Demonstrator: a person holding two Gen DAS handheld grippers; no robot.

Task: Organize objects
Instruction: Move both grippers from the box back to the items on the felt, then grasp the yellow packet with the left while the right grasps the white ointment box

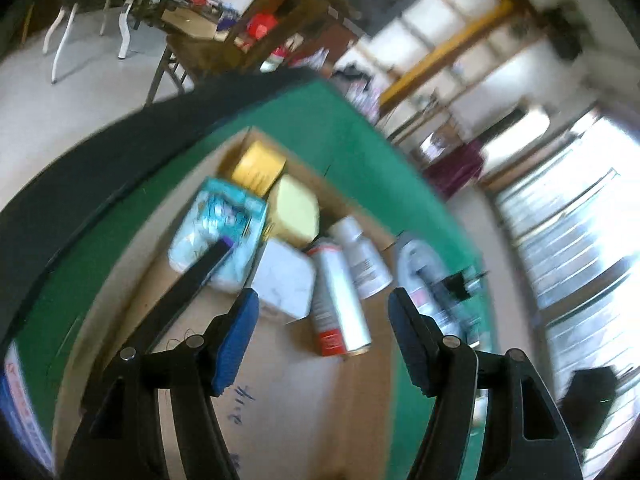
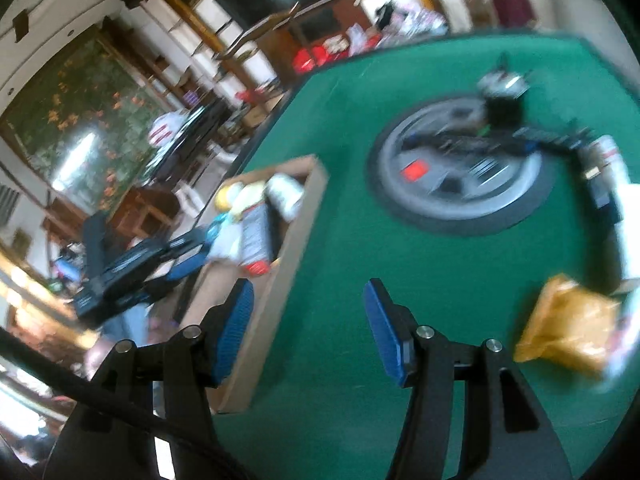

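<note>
Both claws empty, jaws apart: left claw hovers over the half-packed cardboard box, right claw over bare desk, apparently heading for the loose orange packet.

— Light source recorded? 
— Daylight, admitted through the window, blown out to white glare. 
— Sharpness? 
— Motion blur was noted throughout both views; straight edges were bent by fisheye distortion, and corners were darkened.
</note>
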